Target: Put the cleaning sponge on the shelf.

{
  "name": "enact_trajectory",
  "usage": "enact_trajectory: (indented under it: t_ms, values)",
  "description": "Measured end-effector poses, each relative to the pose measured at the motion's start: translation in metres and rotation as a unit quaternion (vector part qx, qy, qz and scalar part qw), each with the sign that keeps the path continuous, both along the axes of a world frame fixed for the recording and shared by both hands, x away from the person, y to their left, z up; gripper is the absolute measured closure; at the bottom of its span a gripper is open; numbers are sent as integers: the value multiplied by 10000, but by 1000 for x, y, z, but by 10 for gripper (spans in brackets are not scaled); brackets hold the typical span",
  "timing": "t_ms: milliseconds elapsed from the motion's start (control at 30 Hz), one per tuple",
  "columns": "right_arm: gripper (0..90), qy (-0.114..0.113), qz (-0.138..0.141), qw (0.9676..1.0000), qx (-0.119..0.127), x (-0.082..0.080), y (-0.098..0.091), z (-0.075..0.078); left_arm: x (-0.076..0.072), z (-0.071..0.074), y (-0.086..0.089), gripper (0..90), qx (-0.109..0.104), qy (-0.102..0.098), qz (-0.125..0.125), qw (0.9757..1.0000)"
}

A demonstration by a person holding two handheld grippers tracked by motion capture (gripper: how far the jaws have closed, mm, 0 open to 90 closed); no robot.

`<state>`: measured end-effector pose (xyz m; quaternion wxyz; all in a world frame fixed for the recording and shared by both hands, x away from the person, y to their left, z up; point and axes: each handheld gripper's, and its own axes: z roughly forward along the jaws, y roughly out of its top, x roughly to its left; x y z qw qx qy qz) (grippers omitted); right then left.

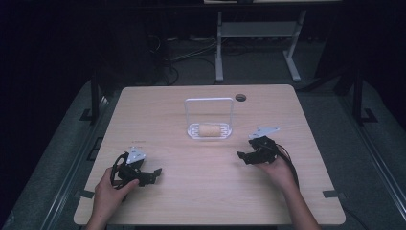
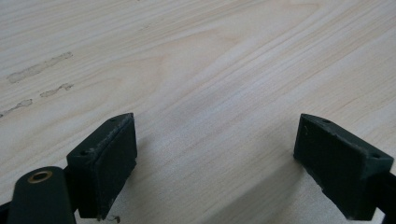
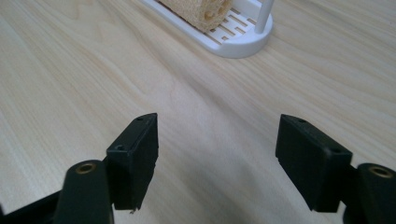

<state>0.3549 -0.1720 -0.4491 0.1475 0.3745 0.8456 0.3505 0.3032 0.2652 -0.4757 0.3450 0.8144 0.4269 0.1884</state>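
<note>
Tan sponge-like roll (image 1: 209, 130) lies on its side in white slotted rack (image 1: 193, 131) w/ tall hoop handle, centre of high view, on wooden table (image 1: 201, 191); in right gripper view roll at top centre. Right claw (image 1: 242, 157) right of centre, jaws apart, nothing between, near rack; left claw (image 1: 154, 175) lower left, jaws apart over bare table, well apart from rack.

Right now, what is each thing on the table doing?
Left gripper: open, holding nothing, low over the table.
Right gripper: open, holding nothing, pointed toward the rack.
Sponge: lying on its side in the rack.
Rack: standing upright on the table, handle up.
Table: bare wood around the rack.
</note>
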Motion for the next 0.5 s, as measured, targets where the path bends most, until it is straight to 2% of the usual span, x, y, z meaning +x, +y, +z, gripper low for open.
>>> enact_trajectory:
  t_ms: [500]
  values:
    - [194,13,-118,9999,35,-25,-22,-6,0,0,0,128,-1,-1,0,10000]
